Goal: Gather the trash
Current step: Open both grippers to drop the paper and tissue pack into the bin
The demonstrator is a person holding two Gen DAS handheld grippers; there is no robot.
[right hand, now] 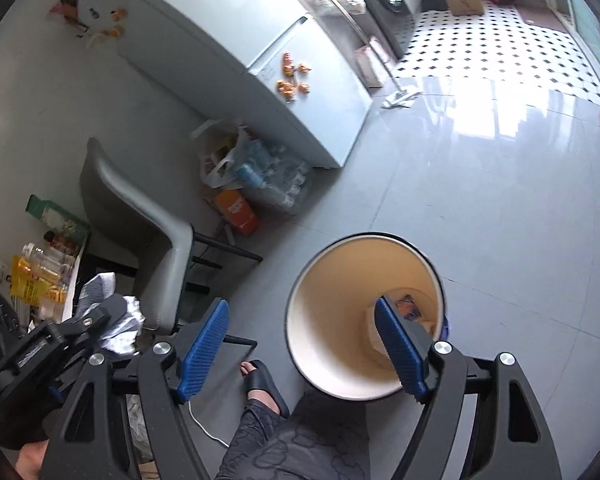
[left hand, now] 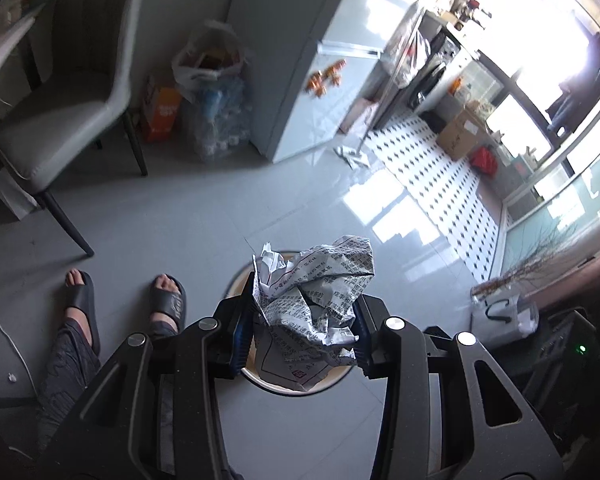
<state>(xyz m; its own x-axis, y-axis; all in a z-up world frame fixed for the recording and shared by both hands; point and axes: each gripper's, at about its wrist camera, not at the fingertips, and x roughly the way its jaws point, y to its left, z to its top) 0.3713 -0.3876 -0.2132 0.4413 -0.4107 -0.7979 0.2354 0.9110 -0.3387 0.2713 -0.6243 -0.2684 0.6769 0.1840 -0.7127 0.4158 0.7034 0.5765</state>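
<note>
The round cream-lined waste bin (right hand: 364, 316) stands mouth open on bare grey floor tiles (right hand: 480, 208), which lie clear to its right and beyond. Left of it, a grey padded chair with dark legs (right hand: 148, 232) and the person's sandalled foot (right hand: 264, 384) crowd the approach.

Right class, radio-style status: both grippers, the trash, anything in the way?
Left gripper shut on crumpled paper, above bin. Right gripper open, empty, at the bin. Nothing blocks the drop.
</note>
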